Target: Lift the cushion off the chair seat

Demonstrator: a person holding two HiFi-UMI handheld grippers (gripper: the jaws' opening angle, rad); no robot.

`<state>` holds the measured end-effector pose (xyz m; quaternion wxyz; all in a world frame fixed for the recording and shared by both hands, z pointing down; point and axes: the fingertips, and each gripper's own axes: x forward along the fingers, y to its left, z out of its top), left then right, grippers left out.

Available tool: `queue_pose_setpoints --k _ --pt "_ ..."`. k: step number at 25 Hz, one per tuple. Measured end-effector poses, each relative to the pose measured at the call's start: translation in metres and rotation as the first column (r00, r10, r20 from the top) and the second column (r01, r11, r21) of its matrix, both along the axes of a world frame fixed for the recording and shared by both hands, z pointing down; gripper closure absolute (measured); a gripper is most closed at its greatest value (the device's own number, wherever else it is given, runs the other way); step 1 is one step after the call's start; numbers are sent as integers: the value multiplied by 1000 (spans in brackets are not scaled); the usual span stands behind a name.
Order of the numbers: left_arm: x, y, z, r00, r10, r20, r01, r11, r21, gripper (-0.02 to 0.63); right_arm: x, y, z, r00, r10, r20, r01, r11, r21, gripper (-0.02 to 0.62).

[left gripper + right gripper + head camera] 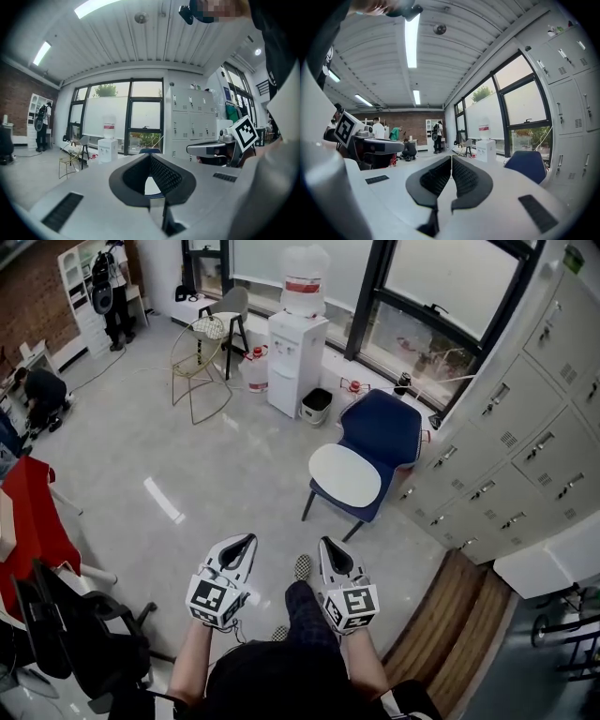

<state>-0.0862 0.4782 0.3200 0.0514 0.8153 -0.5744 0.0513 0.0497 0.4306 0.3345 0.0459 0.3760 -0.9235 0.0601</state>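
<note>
A blue chair [386, 430] stands by the lockers, with a white oval cushion [345, 476] lying on its seat. Both grippers are held side by side in front of the person's body, well short of the chair and pointing toward it. My left gripper [248, 541] is shut with nothing in it; in the left gripper view its jaws [150, 157] meet at the tip, and the chair's back [150, 151] shows just beyond. My right gripper [326, 543] is also shut and empty, its pads [451, 160] together. The chair [527, 165] sits off to its right.
A white water dispenser [298, 362], a small bin [316, 405], a wire chair [199, 367] and a grey chair [230, 310] stand along the window. Grey lockers [525, 456] line the right. A black office chair [66, 634] and red cloth [33, 512] are at left.
</note>
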Motion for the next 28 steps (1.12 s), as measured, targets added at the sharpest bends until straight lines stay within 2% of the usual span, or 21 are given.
queue_pose_setpoints --k 6,15,22,28 --pt "-7 -95 2 1000 -8 28 8 1000 -6 589 -10 -101 14 1000 -3 26 4 1000 -17 566" --pt "-19 -250 -11 999 13 31 -13 1000 -5 589 -28 -257 13 999 -1 43 3 999 -37 566" --pt "-6 -352 10 998 63 9 -62 997 -45 589 -16 -348 31 998 40 38 -37 996 -82 566" --pt "13 -406 34 993 116 7 -114 987 -117 589 6 -399 49 996 87 26 -83 989 -121 566"
